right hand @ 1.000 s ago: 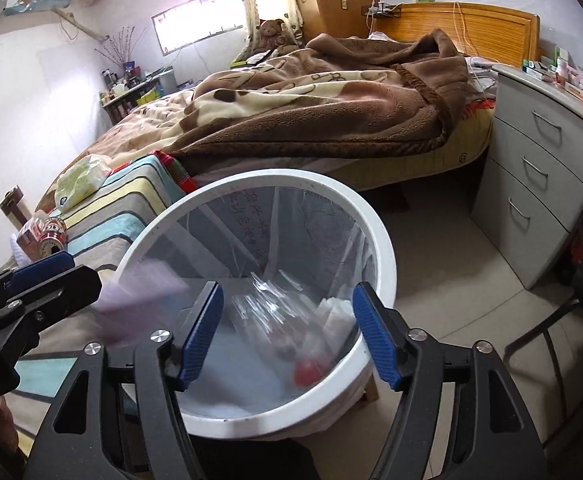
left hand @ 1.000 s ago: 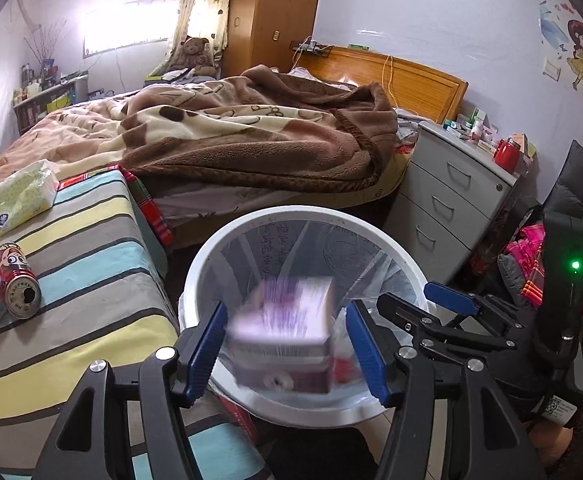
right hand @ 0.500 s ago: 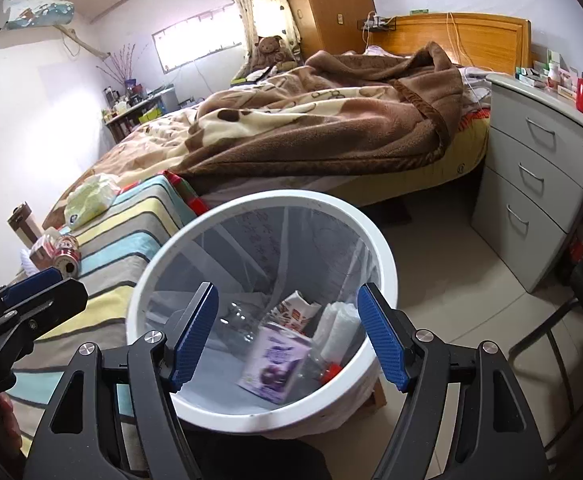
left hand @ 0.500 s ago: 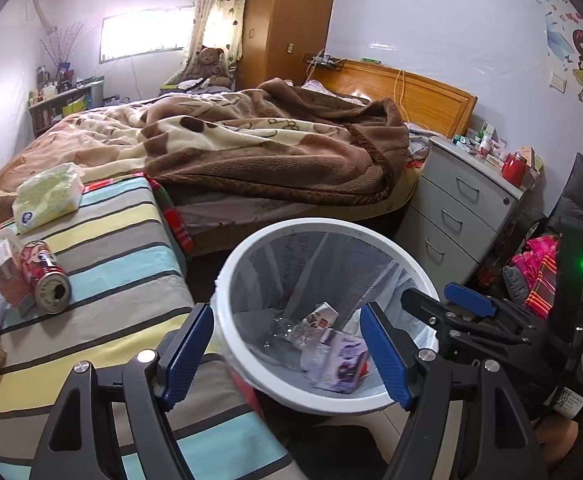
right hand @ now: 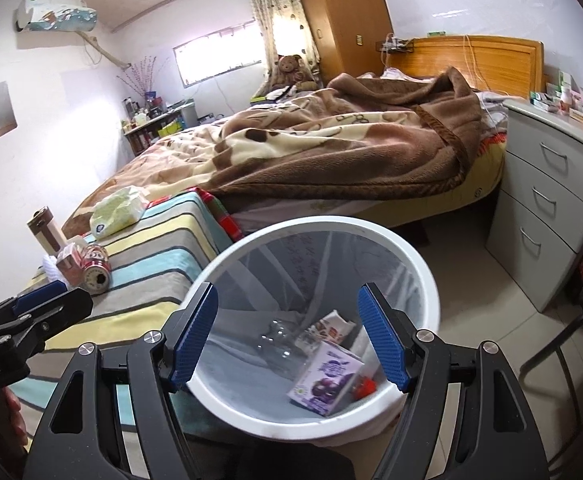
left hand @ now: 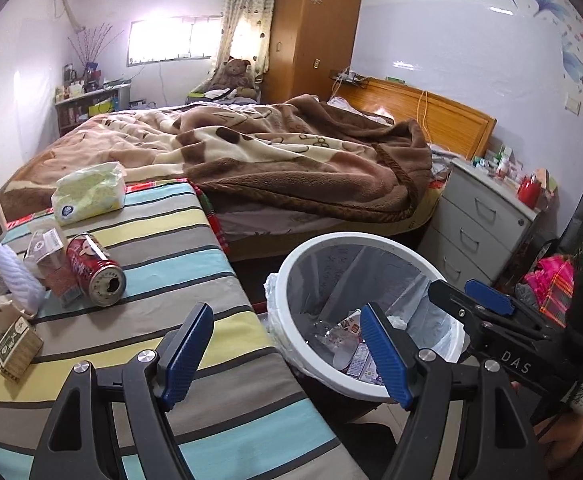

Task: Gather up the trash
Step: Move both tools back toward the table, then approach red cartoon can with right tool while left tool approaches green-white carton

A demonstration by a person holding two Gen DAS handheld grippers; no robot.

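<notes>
Your left gripper [left hand: 287,356] and right gripper [right hand: 287,338] gape empty; carton [right hand: 325,382] binned [right hand: 431,292], can [left hand: 96,269] at left waits.

White bin [right hand: 419,268] w/ purple carton [right hand: 325,382]; red can [left hand: 95,268], lower left; cloth [left hand: 195,264] striped blue/yellow/grey; blanket [left hand: 291,160] was brown/cream.

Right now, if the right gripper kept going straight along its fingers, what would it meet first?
Probably the white bin: the open, empty right gripper aims into its lined mouth, toward the purple carton. Depth is uncertain.
</notes>
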